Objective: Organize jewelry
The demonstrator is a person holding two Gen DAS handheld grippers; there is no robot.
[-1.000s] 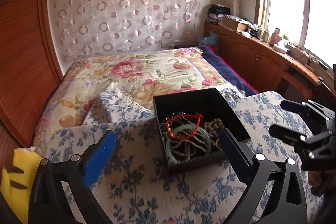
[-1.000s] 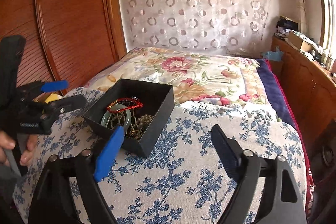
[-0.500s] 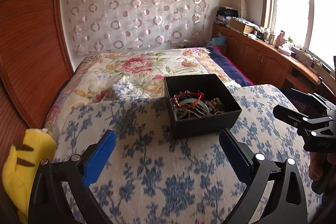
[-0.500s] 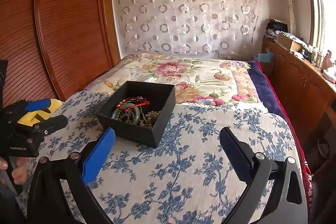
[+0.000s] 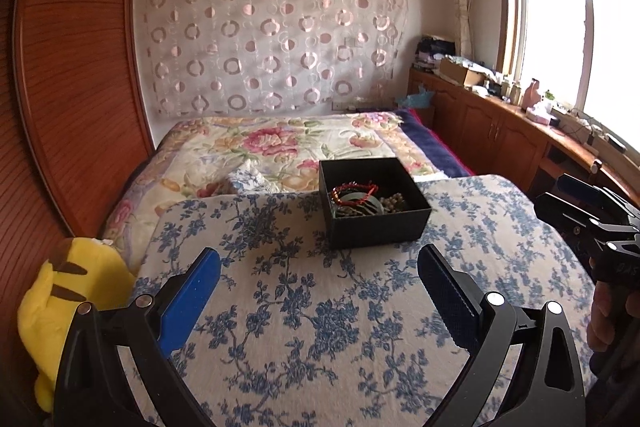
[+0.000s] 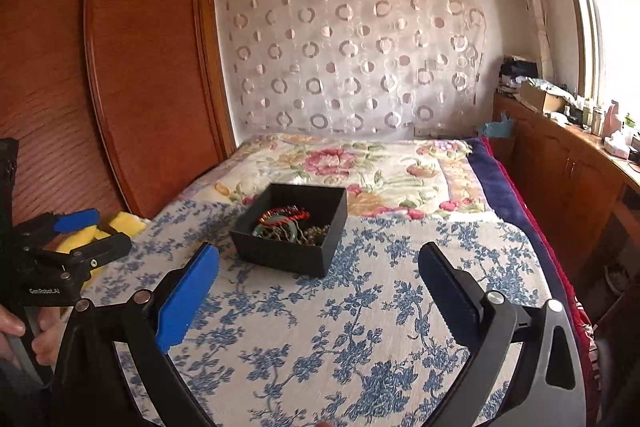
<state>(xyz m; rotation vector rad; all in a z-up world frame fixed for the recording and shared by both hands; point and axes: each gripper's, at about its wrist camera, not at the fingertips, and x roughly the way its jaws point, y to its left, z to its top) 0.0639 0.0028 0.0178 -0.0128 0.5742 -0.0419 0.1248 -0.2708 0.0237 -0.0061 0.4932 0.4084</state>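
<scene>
A black open box [image 5: 374,223] sits on the blue-flowered white cloth [image 5: 304,311]; it also shows in the right wrist view [image 6: 292,249]. Inside lie a red bead bracelet [image 5: 354,191], a green bangle [image 5: 370,206] and brown bead strings [image 5: 394,203], tangled together. My left gripper [image 5: 318,285] is open and empty, held back from the box. My right gripper [image 6: 318,285] is open and empty, also short of the box. Each gripper shows at the edge of the other's view: the right one [image 5: 560,203], the left one [image 6: 96,231].
A yellow plush toy [image 5: 68,311] lies at the left edge of the cloth. A floral quilt [image 5: 280,151] covers the bed behind the box. A wooden wardrobe [image 6: 120,67] stands on the left, a wooden counter [image 5: 520,131] with clutter on the right under the window.
Both grippers have pulled back and up from the box, which now looks smaller and farther away. Both stay open and empty. The box has not moved.
</scene>
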